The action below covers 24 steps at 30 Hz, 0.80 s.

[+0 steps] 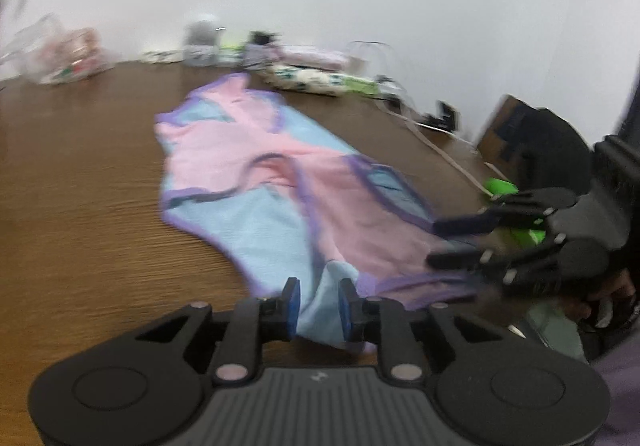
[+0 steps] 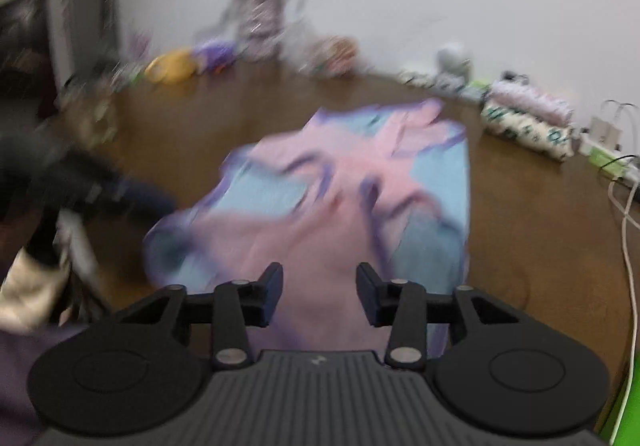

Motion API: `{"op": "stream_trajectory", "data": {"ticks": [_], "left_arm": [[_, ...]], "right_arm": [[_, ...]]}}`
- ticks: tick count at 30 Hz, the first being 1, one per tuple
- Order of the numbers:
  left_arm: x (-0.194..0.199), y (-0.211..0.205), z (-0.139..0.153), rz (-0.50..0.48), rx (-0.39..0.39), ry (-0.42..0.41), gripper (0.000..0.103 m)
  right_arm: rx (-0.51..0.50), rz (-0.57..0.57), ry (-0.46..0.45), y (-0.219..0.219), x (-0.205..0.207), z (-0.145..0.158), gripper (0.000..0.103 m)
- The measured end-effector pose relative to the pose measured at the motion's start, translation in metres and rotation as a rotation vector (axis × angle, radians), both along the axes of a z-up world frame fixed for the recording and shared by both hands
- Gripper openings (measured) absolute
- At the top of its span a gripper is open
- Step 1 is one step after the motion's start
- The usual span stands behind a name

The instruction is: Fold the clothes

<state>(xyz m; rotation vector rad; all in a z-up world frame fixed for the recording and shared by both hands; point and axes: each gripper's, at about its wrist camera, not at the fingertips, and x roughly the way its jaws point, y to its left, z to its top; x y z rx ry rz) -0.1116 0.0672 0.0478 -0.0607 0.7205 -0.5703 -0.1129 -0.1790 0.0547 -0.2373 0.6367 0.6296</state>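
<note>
Left wrist view: my left claw point(image 1: 319, 300) stands part open astride a blue corner of the garment point(image 1: 280, 182), which lies spread ahead on the table point(image 1: 80, 206); I judge a grasp comes next.

Right wrist view: my right claw point(image 2: 319, 294) gapes wide and empty above the pink-and-blue, purple-edged cloth, partly doubled, just ahead.

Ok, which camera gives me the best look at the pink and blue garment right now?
The left wrist view: the garment lies spread on the table, its purple trim readable. The right wrist view also shows it, but heavily motion-blurred, with folds and edges smeared.
</note>
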Motion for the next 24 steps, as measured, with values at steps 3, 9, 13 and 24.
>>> {"op": "stream_trajectory", "data": {"ticks": [3,9,13,24], "left_arm": [[-0.007,-0.011,0.003,-0.031,0.032,-0.033,0.031],[-0.007,-0.026,-0.007,-0.051,0.132,-0.002,0.03],[-0.007,-0.024,-0.014,-0.034,0.173,0.019,0.029],[0.003,-0.015,-0.003,-0.085,0.043,0.006,0.034]], "right_arm": [[-0.025,0.034,-0.011,-0.001,-0.015,-0.008,0.04],[-0.045,0.01,0.008,-0.015,-0.02,-0.013,0.021],[-0.053,-0.011,0.034,-0.028,-0.024,-0.013,0.005],[0.047,0.002,0.008,-0.027,-0.02,0.01,0.023]]}}
